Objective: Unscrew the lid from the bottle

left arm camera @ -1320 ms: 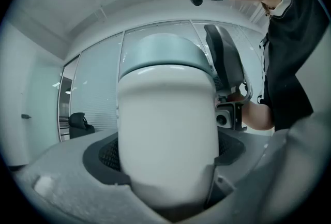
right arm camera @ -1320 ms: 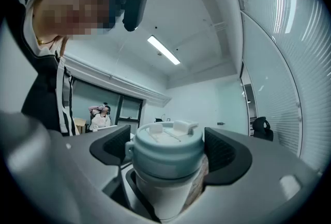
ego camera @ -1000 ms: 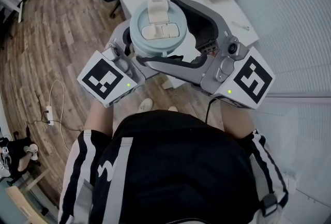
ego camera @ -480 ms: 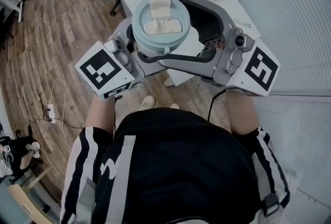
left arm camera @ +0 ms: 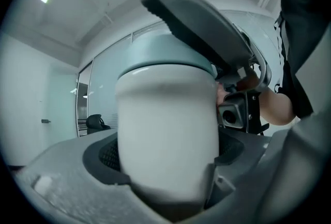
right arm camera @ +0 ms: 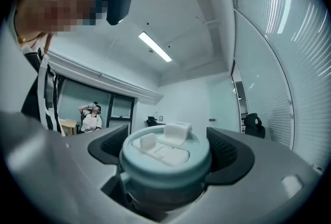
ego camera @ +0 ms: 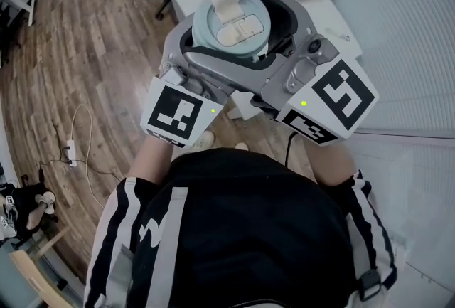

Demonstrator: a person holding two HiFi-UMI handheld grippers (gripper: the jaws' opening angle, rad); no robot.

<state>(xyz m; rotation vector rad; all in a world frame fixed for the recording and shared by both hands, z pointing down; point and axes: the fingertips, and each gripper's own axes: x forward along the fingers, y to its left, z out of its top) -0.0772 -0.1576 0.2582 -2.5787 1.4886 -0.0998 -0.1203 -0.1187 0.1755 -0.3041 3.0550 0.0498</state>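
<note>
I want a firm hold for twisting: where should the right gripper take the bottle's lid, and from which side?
Grip the lid by its round side wall, under the flat top with the raised tab. Come in level from the side, above the left gripper, which clamps the upright white bottle. The right gripper flanks that wall; its jaws have just been opening.

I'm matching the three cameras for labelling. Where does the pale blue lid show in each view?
Head view: the lid sits upper centre, seen from above.
Left gripper view: the lid is upper centre, side-on, above the white bottle body.
Right gripper view: the lid is low centre.
Shared landmark: the person's black top, at the bottom of the head view, the right edge of the left gripper view and the left edge of the right gripper view.
</note>
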